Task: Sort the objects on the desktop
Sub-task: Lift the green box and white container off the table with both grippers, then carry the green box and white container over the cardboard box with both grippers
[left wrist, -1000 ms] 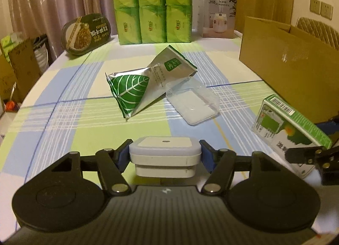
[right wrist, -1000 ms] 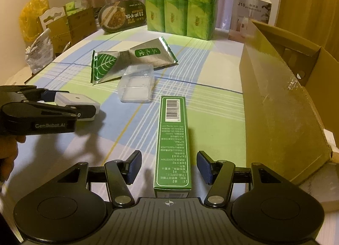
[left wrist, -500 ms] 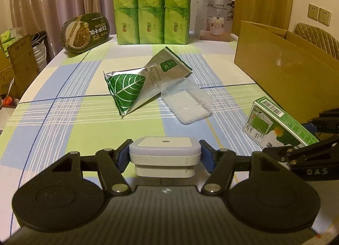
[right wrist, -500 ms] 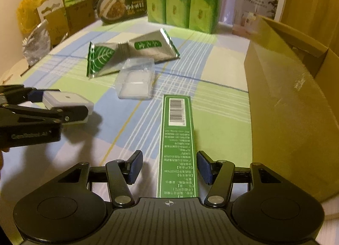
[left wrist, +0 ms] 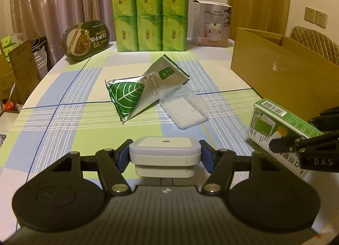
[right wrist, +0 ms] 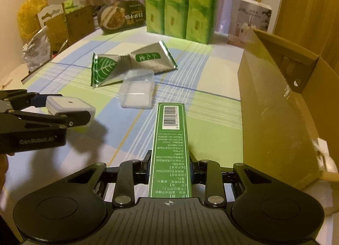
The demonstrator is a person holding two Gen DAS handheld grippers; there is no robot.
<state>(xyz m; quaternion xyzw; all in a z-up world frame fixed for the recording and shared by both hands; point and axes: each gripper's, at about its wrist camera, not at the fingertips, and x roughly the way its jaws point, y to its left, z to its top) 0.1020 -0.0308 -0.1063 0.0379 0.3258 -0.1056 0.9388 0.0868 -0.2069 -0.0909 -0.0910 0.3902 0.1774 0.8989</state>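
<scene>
White plastic, a small square gadget (left wrist: pixel 164 154), sits pinched in the left claw (left wrist: pixel 164 157) near the open cardboard box (right wrist: pixel 275 105). The right claw (right wrist: pixel 169 169) is closing on 1 long green carton (right wrist: pixel 170 151), pads at its sides, just beside that box, likely for loading. Box interior hidden; carton print illegible

This is a room in a home, a dining area by the look of it. A checked tablecloth (left wrist: pixel 63 117) covers the table, with curtains (left wrist: pixel 53 1) at upper left and a padded chair (left wrist: pixel 313 41) at far right. Stacked green tissue packs (left wrist: pixel 149 11) and a cardboard box (left wrist: pixel 275 71) crowd the tabletop.
</scene>
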